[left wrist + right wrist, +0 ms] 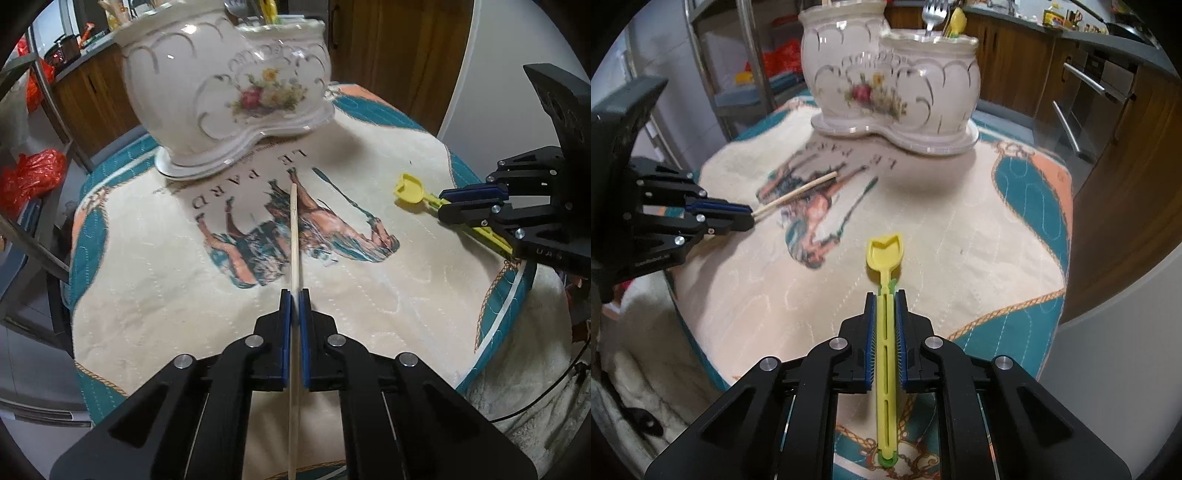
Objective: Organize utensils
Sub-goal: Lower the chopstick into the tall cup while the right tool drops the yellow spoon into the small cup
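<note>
Now both grippers are gripping utensils just over the cloth: the left gripper is clenching a wooden stick between its blue pads, the stick running from 6 o'clock up to 12 in its own view, while the right gripper is grasping a yellow spoon by the handle, bowl pointing toward 12. As I judge it, the step in hand is lifting each piece and carrying it to the holder, a white ceramic double pot with a flower print sitting at 12 o'clock on the cloth. To do it well, each piece is probably best raised clear of the cloth before travelling, tipped toward upright, and lowered into a cup without knocking the rim; the stick is thin and may be pivoting in the pads if bumped. A fork and another yellow piece are already standing in the right-hand cup, so the spoon is needing a free gap there. The surface is a quilted cream cloth with a horse print and teal border, soft and slightly lumpy. Around it, wooden cabinets are showing at 1 o'clock in the right view, and red bags at 9 in the left.
</note>
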`<state>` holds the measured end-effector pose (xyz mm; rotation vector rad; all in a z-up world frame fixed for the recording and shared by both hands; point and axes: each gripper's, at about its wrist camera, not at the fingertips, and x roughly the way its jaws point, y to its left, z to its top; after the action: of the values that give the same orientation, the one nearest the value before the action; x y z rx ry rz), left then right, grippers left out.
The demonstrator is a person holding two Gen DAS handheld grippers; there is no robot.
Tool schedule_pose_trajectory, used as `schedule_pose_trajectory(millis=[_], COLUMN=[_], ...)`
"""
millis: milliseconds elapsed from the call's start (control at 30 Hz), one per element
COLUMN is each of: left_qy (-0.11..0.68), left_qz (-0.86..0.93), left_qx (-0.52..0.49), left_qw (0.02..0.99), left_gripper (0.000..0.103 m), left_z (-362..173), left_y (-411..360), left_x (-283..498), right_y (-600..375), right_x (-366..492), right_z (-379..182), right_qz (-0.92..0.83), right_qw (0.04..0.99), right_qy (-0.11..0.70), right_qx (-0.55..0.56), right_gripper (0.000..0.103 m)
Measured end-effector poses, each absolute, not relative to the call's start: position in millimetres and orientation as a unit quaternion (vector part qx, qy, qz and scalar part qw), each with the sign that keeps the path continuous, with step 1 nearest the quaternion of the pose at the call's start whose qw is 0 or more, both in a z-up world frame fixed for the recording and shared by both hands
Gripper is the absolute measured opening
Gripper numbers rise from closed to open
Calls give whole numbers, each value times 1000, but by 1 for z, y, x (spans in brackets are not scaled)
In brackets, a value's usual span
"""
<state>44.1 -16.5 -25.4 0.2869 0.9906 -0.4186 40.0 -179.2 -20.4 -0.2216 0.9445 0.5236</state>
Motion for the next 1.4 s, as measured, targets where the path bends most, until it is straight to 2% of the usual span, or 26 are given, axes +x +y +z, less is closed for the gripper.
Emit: schedule_pose_trajectory(millis=[200,433,833,1033,1267,1400], left_qy=[395,286,133,83,53,62], left_qz=[-210,-213,-224,-199,-155,-161], left_qx=[102,63,-60,-96,-64,-49], left_qw=[889,932,964,972,984,984], left_gripper=[4,4,4,4,4,4], left_z=[7,58,130,138,121,105], left_y=[7,24,35,24,9,8], left_x=[37,40,106,138,154,150], right_y=[-187,-187,-200,-192,-171,-164], right_x=[46,61,132,168,177,174], right_z=[4,49,104,94,75,66], right_qz=[259,266,279,268,236,237], right_qw=[878,916,934,933,954,958], right_qy=[397,301,156,129,100,97], right_qx=[-62,-17,159,203,158,128], right_gripper=[11,11,11,11,11,11])
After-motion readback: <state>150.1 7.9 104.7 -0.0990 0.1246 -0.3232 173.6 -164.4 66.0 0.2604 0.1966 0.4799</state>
